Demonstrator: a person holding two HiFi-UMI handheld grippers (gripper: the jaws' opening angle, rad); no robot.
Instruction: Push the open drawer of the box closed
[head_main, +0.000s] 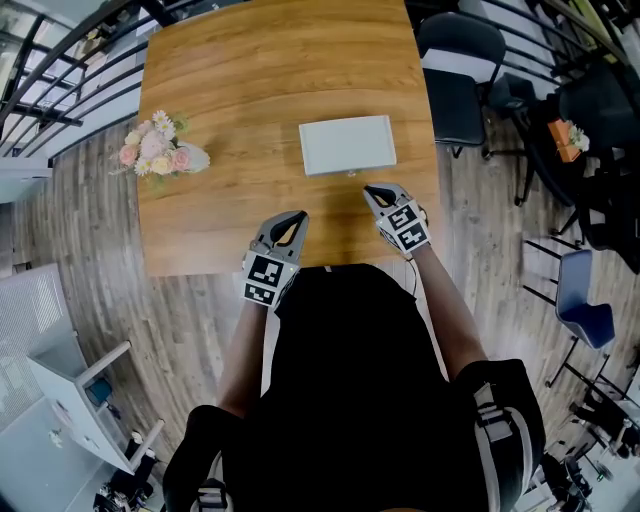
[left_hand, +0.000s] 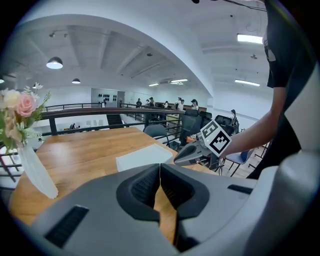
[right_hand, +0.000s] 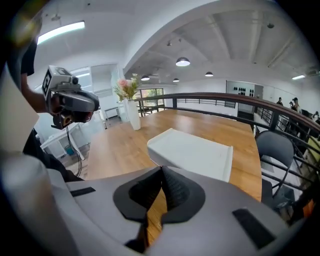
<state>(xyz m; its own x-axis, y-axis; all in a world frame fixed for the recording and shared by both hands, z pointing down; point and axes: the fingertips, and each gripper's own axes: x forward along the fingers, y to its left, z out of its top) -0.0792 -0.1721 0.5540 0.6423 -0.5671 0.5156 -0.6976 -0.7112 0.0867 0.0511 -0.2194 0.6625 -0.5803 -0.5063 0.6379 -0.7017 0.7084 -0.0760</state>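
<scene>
A flat white box (head_main: 347, 144) lies on the wooden table (head_main: 250, 70), a little past the middle. It also shows in the left gripper view (left_hand: 142, 157) and the right gripper view (right_hand: 192, 152). Its sides look flush; I cannot make out a drawer sticking out. My right gripper (head_main: 373, 191) hovers just short of the box's near edge, jaws shut and empty. My left gripper (head_main: 297, 217) hangs lower and to the left, near the table's front edge, also shut on nothing. Each gripper appears in the other's view: right gripper (left_hand: 196, 153), left gripper (right_hand: 70, 102).
A vase of pink flowers (head_main: 160, 150) stands at the table's left edge. Black chairs (head_main: 460, 70) and a blue chair (head_main: 585, 300) stand to the right of the table. A dark railing (head_main: 60, 70) runs behind. The person's black-clad body fills the lower middle.
</scene>
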